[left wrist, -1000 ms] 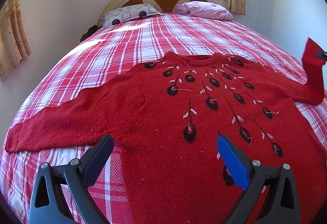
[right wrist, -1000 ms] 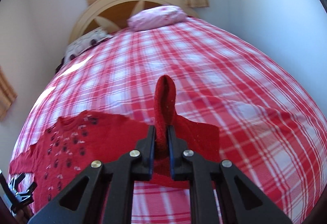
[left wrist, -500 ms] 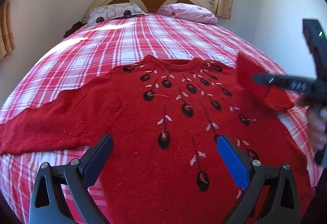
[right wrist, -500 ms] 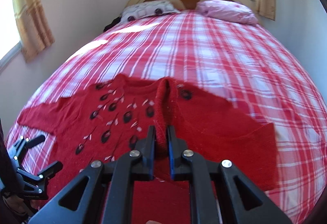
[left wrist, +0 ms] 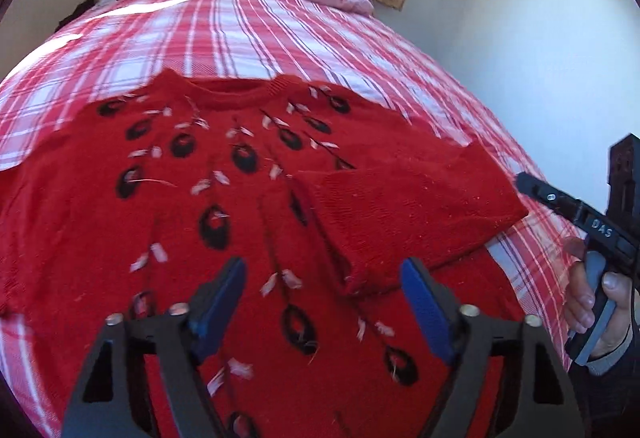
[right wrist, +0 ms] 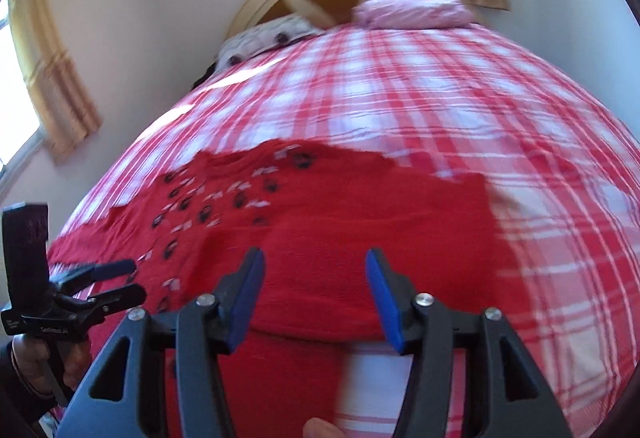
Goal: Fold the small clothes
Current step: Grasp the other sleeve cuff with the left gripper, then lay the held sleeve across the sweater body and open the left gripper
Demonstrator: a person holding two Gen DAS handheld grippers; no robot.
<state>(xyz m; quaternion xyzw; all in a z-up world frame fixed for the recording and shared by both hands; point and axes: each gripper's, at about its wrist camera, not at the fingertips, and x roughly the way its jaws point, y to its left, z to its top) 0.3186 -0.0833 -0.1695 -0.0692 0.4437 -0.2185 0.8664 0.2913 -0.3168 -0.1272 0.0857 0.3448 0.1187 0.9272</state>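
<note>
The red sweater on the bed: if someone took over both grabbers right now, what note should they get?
Left gripper: jaws closing, nothing between them, above the sweater front.
Right gripper: jaws opening, nothing gripped, over the folded sleeve.
Sweater lies face up on the checked bedspread.
Done: one sleeve folded across the body.
Left: the other sleeve, then the body folds.

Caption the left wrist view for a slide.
Red sweater on the plaid bed, one sleeve folded across its front; the left gripper closing above it, nothing between its jaws.
</note>
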